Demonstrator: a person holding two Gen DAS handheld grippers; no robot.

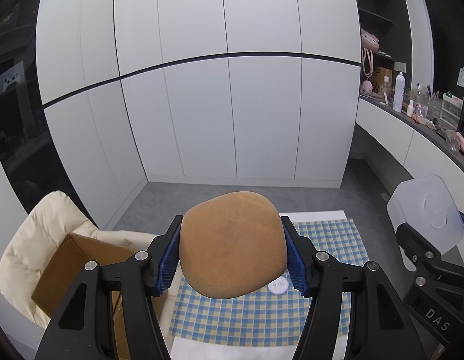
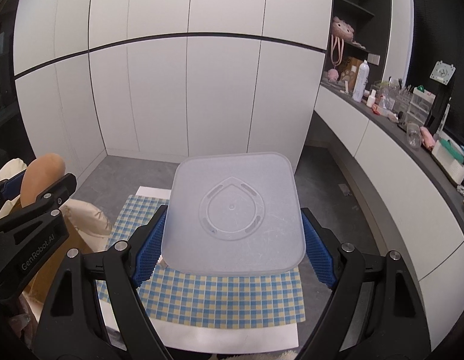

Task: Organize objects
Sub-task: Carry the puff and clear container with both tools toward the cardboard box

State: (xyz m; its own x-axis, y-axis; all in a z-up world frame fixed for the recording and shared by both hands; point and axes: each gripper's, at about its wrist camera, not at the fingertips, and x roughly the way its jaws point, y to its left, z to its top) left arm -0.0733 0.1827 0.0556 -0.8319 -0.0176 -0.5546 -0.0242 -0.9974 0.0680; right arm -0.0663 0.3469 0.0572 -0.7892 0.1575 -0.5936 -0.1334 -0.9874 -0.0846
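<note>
Two grips at once: my left gripper (image 1: pixel 233 258) clenches a tan, rounded sponge-like pad (image 1: pixel 232 246) between its jaws, above the blue-and-yellow checked cloth (image 1: pixel 250 315). My right gripper (image 2: pixel 233 246) grasps a frosted, square plastic lid (image 2: pixel 233 210), held at 3 o'clock of the pad. An open cardboard box (image 1: pixel 67 267) sits at 9 o'clock.

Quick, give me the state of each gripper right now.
Left gripper: closed on a tan rounded sponge, held up over the checked cloth.
Right gripper: closed on a frosted square plastic lid.
</note>
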